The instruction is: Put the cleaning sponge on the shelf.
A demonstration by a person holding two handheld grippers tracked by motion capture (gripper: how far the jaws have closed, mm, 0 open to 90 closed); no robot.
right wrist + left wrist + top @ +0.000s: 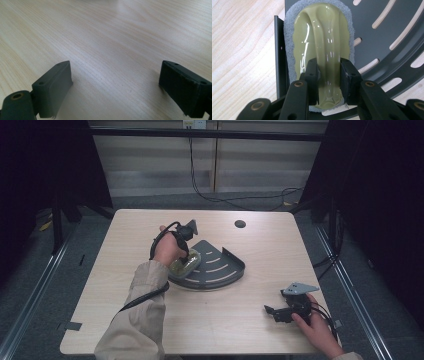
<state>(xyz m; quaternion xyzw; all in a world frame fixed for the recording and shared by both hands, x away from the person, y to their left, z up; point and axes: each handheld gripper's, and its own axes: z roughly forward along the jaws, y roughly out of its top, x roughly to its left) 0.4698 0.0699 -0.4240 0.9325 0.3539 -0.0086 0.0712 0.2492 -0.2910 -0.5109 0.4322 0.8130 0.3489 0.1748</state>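
Note:
A scrubber with a glossy olive-green handle (322,42) and a grey sponge pad lies on the left edge of a dark grey quarter-round slotted tray (220,267). My left gripper (329,77) points down at it, its jaws shut on the ridge of the handle. In the high view the scrubber (186,263) peeks out under the left hand. My right gripper (272,312) rests low over the table near the front right, jaws wide apart in the right gripper view (115,87) with bare wood between them.
The wooden table (150,320) has a round cable hole (240,224) at the back. The tray's raised wall (279,50) runs beside the scrubber. Black cables trail on the floor behind the table, and dark frames stand on both sides.

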